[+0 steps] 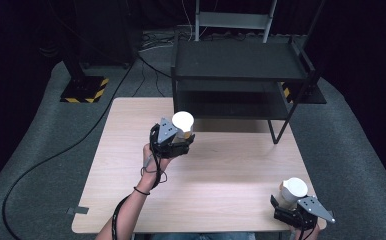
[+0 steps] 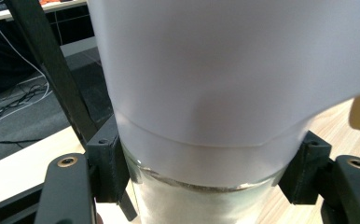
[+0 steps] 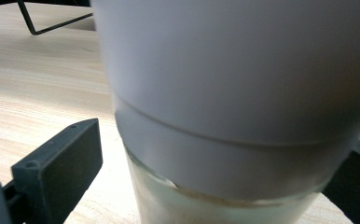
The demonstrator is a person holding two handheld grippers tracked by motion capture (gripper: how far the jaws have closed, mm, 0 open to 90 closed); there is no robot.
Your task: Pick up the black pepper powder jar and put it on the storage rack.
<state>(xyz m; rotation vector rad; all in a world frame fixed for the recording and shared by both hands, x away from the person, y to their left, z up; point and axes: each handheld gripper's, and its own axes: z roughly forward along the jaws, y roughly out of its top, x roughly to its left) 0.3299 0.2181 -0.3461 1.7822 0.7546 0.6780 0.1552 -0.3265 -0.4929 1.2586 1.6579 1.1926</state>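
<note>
L gripper (image 1: 177, 142) clamped on a white-lidded jar (image 1: 183, 122), jaws pressing both sides of its glass body w/ pale contents; held nr table (image 1: 221, 170) centre, just before the black shelf rack (image 1: 241, 80). R gripper (image 1: 293, 207) at table's near R corner around a second white-lidded jar (image 1: 293, 190); one jaw stands clear, other side hidden, so grip can't be told.

Left gripper (image 1: 182, 141) raised on an outstretched forearm, jaws clamped against both sides of a white-capped jar (image 1: 183, 122). Right gripper (image 1: 287, 205) low and drawn back, jaws parted: left jaw clear of a second jar (image 1: 293, 191), right jaw close beside it.
</note>
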